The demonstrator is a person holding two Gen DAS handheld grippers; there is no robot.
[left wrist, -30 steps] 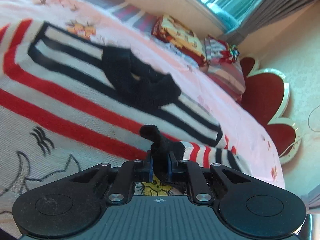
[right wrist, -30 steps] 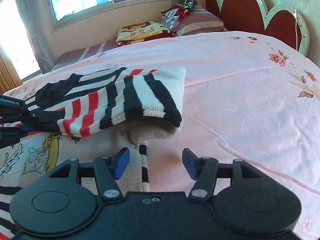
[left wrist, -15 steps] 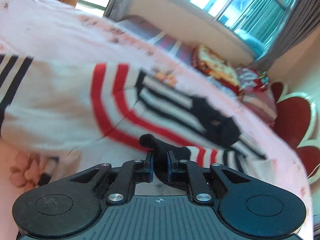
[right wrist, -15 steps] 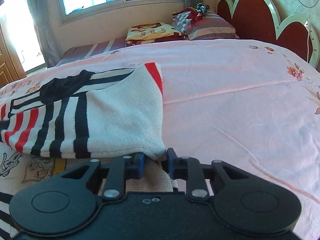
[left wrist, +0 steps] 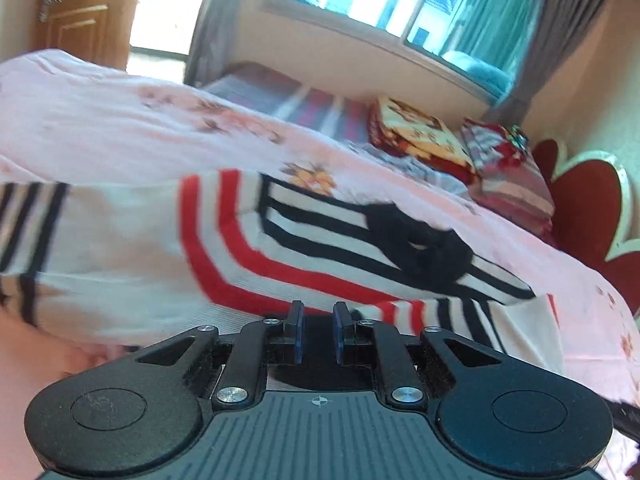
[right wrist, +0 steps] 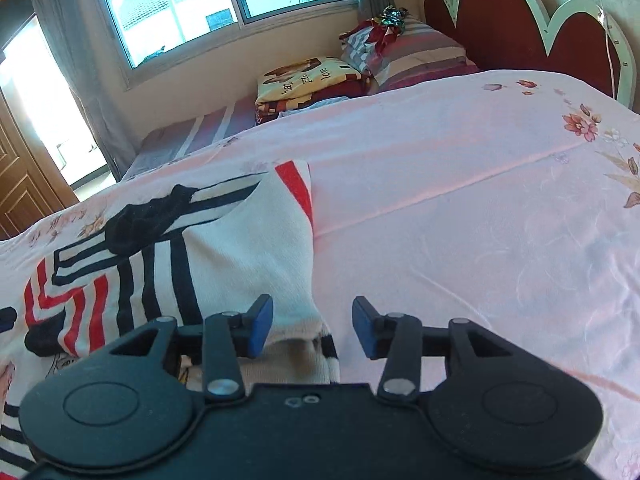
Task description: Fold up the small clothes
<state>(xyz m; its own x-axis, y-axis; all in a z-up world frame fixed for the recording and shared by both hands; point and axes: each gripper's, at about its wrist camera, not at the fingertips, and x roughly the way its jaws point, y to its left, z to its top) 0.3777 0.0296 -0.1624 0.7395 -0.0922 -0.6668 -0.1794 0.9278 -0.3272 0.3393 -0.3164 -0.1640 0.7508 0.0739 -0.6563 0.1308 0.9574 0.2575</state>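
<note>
A white knit sweater (left wrist: 120,240) with red and black stripes and a black collar (left wrist: 416,240) lies on the pink bed. My left gripper (left wrist: 319,332) is shut on dark fabric, the black cuff of the striped sleeve (left wrist: 404,312). In the right wrist view that sleeve lies folded across the sweater (right wrist: 248,248), and its cuff (right wrist: 40,340) sits at the far left. My right gripper (right wrist: 312,330) hovers over the sweater's right folded edge. Its jaws are opening, the knit edge lies below between them, and neither pad touches it.
The pink floral bedsheet (right wrist: 480,200) stretches bare to the right of the sweater. Striped pillows (right wrist: 420,52) and a folded blanket (right wrist: 308,80) lie by the red headboard (right wrist: 500,20). A window (right wrist: 200,8) and a wooden door (left wrist: 76,8) are behind.
The right gripper closed on the sweater's folded edge, then let it go and drew back a little. The left gripper carried the cuff across the sweater, and the sleeve now lies flat over the body.
</note>
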